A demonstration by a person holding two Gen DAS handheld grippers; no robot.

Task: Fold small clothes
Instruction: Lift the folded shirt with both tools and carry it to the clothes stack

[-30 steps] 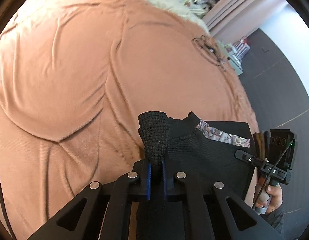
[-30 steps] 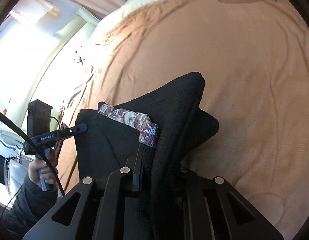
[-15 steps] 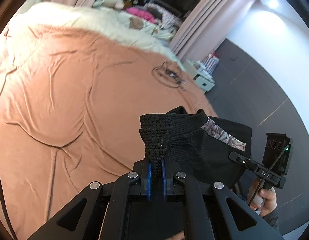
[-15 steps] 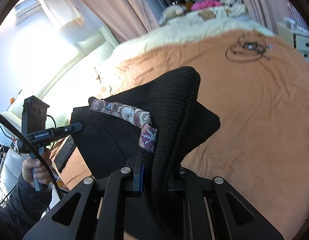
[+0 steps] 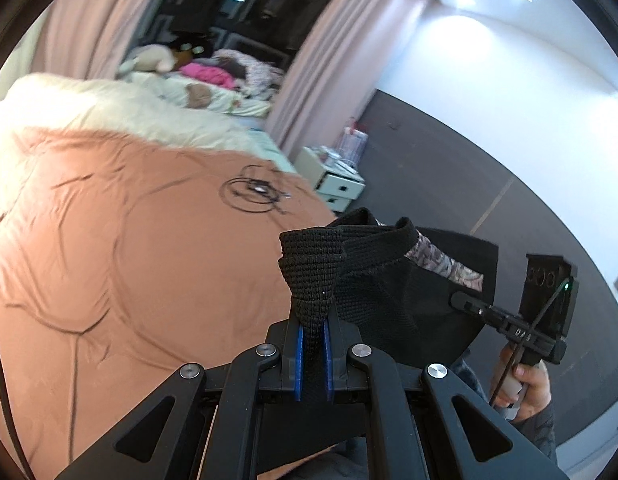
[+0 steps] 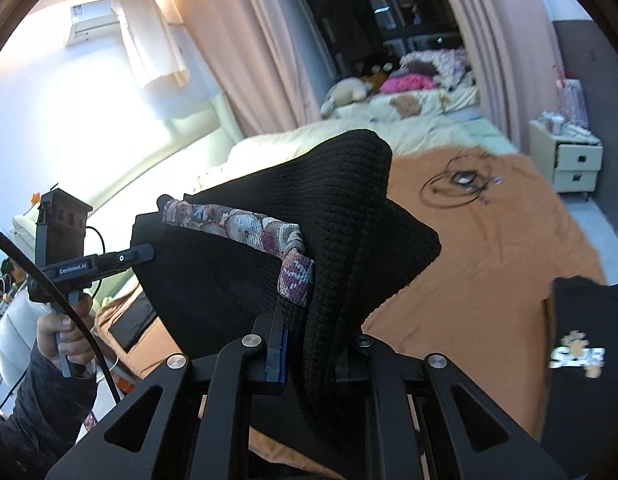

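Both tools pinch a ribbed black knit garment (image 5: 389, 304), perhaps bunched.

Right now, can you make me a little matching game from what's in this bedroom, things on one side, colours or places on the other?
Things:
1. black knit garment
2. coiled cable
3. small drawer unit
4. bedspread

Descriptions:
A. lying on the bed
B. orange-brown
C. held up by both grippers
D. standing beside the bed

Pairs: 1-C, 2-A, 3-D, 4-B

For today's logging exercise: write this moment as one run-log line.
left gripper: shut on black knit garment | right gripper: shut on same | garment: above orange bedspread
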